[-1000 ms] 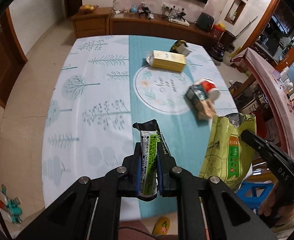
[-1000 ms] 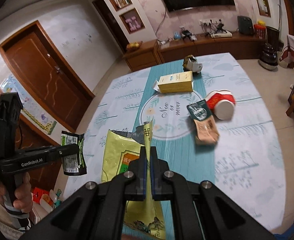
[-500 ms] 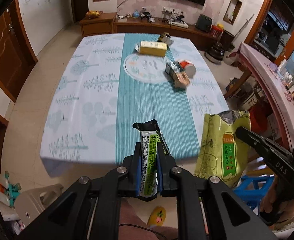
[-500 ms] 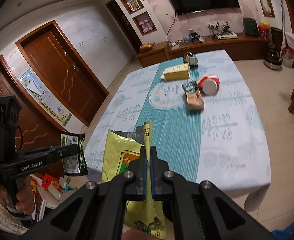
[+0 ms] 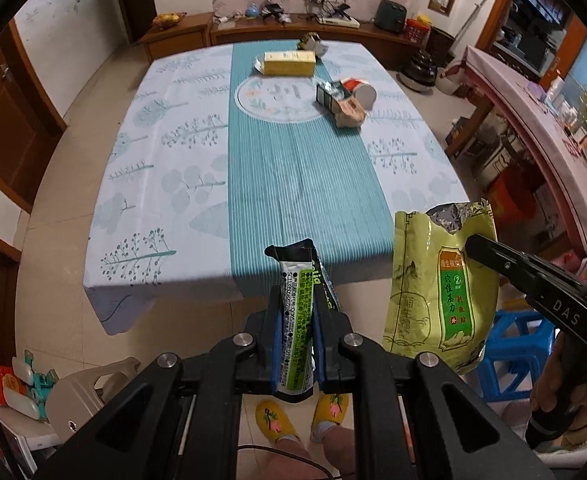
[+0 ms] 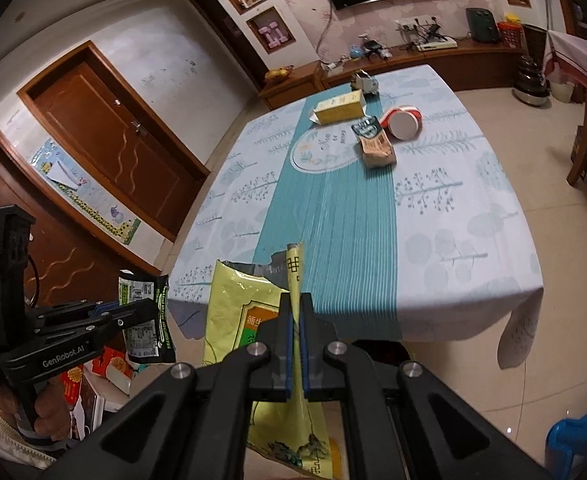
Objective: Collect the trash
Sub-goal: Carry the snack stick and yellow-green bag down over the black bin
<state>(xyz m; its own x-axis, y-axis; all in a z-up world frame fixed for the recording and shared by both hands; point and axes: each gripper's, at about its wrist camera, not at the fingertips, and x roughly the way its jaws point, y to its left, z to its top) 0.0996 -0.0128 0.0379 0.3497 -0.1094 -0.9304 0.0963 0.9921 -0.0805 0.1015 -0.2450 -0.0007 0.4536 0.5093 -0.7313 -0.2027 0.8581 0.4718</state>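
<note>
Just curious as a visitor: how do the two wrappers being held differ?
The black and green wrapper in the left hand-held gripper is narrow and dark; the yellow-green pouch in the right hand-held gripper is broad, pale and torn open on top. Both are pinched, clear of the table.

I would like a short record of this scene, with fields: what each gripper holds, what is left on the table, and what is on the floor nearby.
left gripper: shut on black and green wrapper
right gripper: shut on yellow-green foil bag, torn open at top
table: yellow box, red and white cup on its side, brown packet, small crumpled item at far edge
floor: blue stool beside the bag
</note>
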